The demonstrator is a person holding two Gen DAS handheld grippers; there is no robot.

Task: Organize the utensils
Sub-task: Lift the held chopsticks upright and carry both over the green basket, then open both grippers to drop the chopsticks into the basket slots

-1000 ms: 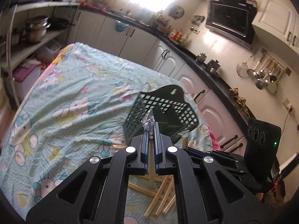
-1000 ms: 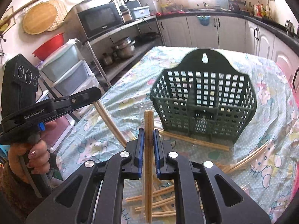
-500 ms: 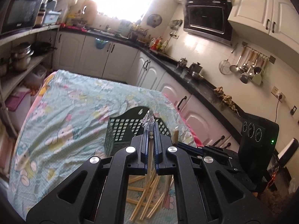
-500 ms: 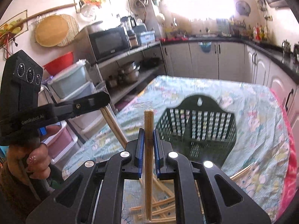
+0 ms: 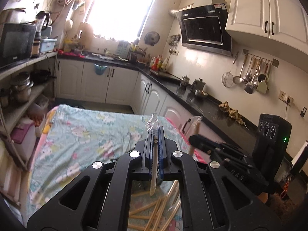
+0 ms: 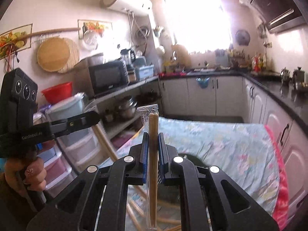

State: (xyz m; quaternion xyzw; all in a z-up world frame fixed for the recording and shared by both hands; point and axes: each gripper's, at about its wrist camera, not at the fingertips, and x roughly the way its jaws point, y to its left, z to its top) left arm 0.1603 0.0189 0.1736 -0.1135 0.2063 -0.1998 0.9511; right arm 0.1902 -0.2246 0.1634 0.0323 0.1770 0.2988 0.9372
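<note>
My left gripper (image 5: 154,134) is shut on a plastic-wrapped pair of wooden chopsticks (image 5: 153,181), held upright above the table. My right gripper (image 6: 153,140) is shut on another wrapped pair of chopsticks (image 6: 153,165), also upright. Each gripper shows in the other's view: the right one (image 5: 194,140) with its chopsticks, the left one (image 6: 90,118) with its chopsticks slanting down. Several loose wrapped chopsticks (image 5: 154,213) lie on the cloth below. The dark green basket is almost hidden behind the right gripper; only a dark edge (image 6: 192,157) shows.
The table wears a light blue cartoon-print cloth (image 5: 86,134) with a pink edge (image 6: 277,163). White cabinets and a black counter (image 5: 202,100) run along the right. Shelves with pots (image 5: 19,90) and plastic drawers (image 6: 77,150) stand at the left.
Both grippers have risen and tilted upward with their chopsticks. The basket has dropped out of the left view and is nearly hidden in the right view.
</note>
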